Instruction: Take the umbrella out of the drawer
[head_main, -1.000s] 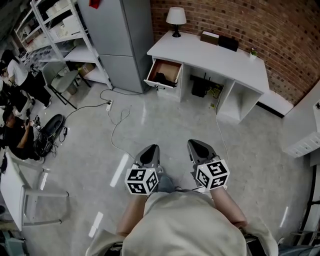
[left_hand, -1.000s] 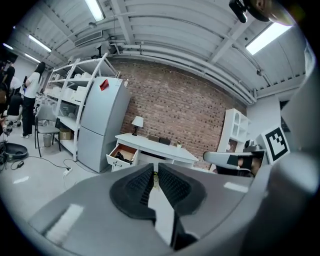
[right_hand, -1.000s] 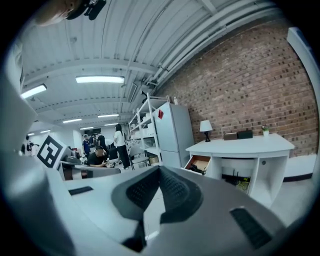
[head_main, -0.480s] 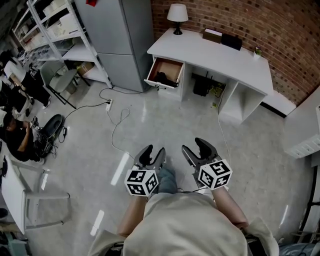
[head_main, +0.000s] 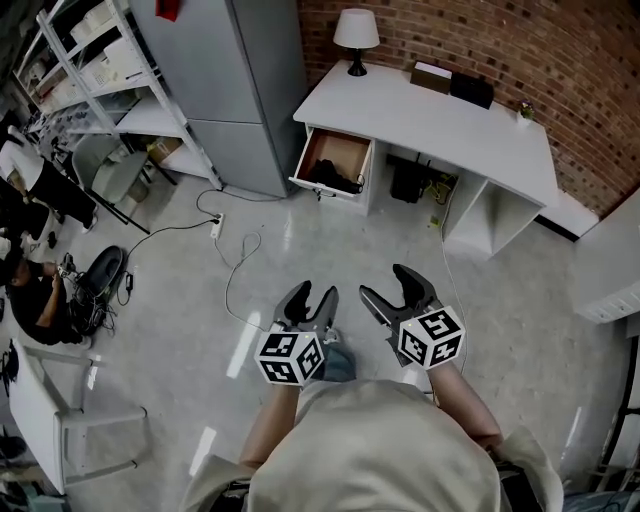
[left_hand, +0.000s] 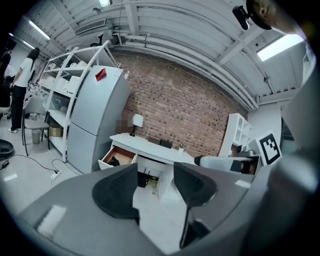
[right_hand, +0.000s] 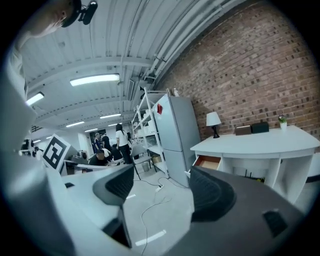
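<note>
The white desk (head_main: 440, 110) stands against the brick wall, and its left drawer (head_main: 335, 160) is pulled out. A dark thing, probably the umbrella (head_main: 335, 178), lies in it. The left gripper view shows the same drawer (left_hand: 116, 156) with the dark shape (left_hand: 114, 161) inside. My left gripper (head_main: 313, 295) (left_hand: 155, 180) and right gripper (head_main: 385, 283) (right_hand: 160, 192) are held side by side over the floor, well short of the desk. Both sets of jaws are opening, with nothing between them. In the right gripper view the drawer (right_hand: 209, 161) is far off.
A lamp (head_main: 356, 35) and dark boxes (head_main: 470, 88) sit on the desk. A grey cabinet (head_main: 245, 90) and white shelves (head_main: 110, 90) stand to its left. A cable with a power strip (head_main: 217, 226) lies on the floor. People (head_main: 35, 290) sit at far left.
Both grippers went from shut to open. The person has moved toward the desk, so the desk and drawer sit a little nearer in the head view.
</note>
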